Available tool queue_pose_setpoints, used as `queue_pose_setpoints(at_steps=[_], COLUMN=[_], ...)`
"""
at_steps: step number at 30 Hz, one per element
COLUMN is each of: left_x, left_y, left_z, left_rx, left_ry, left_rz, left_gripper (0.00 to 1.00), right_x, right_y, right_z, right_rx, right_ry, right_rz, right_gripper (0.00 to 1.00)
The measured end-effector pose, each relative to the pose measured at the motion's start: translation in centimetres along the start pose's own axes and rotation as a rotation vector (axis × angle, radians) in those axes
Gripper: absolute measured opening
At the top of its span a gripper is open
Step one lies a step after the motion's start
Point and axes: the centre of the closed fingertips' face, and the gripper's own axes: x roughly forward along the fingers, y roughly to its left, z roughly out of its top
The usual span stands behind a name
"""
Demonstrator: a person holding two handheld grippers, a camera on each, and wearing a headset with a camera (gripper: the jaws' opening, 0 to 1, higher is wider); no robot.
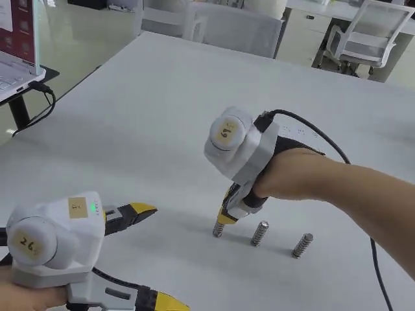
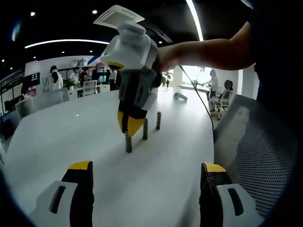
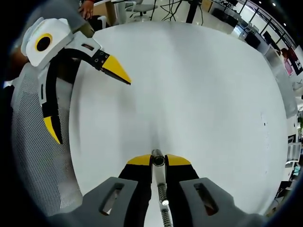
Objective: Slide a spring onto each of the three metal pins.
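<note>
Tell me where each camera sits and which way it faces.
Head view: on the person's head, looking forward and down at the white table; the open left claw, the right claw and a forearm show.
Left gripper view: on the left claw, facing the right claw at three spring-covered metal pins; its own jaws show.
Right gripper view: on the right claw, looking down its jaws, shut on the end pin; the left claw shows.
Shared: head and left gripper views both show three pins.

Three spring-covered pins [image 1: 260, 233], upright, in row
</note>
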Motion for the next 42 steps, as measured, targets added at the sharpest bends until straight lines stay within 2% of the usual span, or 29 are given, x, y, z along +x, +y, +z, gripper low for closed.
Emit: queue_pose_setpoints(at_steps=[4, 12, 17, 28, 37, 42], left_x=[0.1, 0.1, 0.1, 0.5, 0.8, 1.0], left_y=[0.0, -0.1, -0.2, -0.5, -0.5, -0.6], left_z=[0.1, 0.2, 0.2, 0.6, 0.8, 1.0], left_rx=[0.001, 0.006, 0.007, 0.013, 0.017, 0.021], left_ry=[-0.002, 0.002, 0.004, 0.011, 0.017, 0.023], left_rz=[-0.002, -0.006, -0.008, -0.021, -0.031, -0.036], left_gripper=[0.91, 0.91, 0.91, 0.91, 0.91, 0.91], right_x=[0.3, 0.3, 0.0, -1.2, -2.4, -3.1], right_y=[0.1, 0.0, -0.1, -0.5, -1.2, -1.8], right_z=[-0.2, -0.1, -0.2, -0.8, -2.0, -2.9], right_rx=[-0.006, 0.003, 0.016, 0.036, 0.059, 0.095], right_ry=[0.012, -0.002, -0.024, -0.094, -0.147, -0.191], right_rz=[-0.001, -0.003, -0.005, -0.024, -0.052, -0.069], right_gripper=[0.08, 0.09, 0.14, 0.30, 0.41, 0.46])
